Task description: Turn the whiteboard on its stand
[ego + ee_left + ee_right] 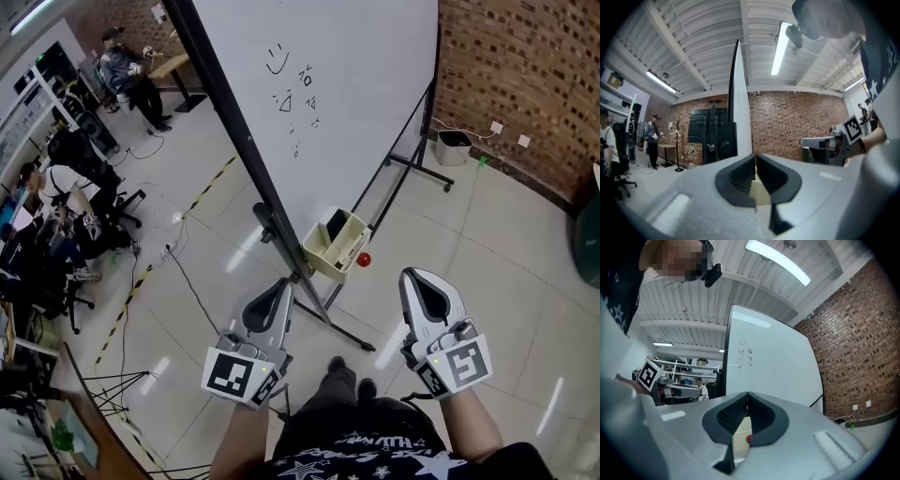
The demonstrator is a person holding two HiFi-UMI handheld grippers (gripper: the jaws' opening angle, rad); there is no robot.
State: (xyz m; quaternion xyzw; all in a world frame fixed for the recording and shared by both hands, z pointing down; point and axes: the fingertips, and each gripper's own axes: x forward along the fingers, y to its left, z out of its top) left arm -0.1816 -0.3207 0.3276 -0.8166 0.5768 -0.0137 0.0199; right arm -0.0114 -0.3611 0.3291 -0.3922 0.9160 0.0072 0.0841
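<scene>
Grippers before contact. The left gripper point(755, 155) is clenched with nothing between its jaws, and the right gripper point(747, 394) is likewise pressed together and empty; the red ball point(748, 438) seen low through its gap lies beyond the jaws, not in them. In the head view both are held low in front of the person, apart from each other. The left gripper points at the black near post of the stand point(281, 225) and the right gripper points toward the cream tray point(336, 246) hung under the board's lower edge. Neither touches anything. The step in hand appears to be the approach, with the turn itself not yet begun. The next move probably calls for bringing a gripper onto the near framed edge, either opening it to clamp the frame or pushing with the jaws together, then swinging that edge round while the stand's feet keep their place on the floor point(487, 244). The whiteboard point(356, 94) stands upright on its stand directly ahead. Its near side edge rises toward the left gripper, which views it almost edge-on. Its long axis runs horizontally away from the person toward the brick wall point(525, 84), and the written face points to the person's right.
</scene>
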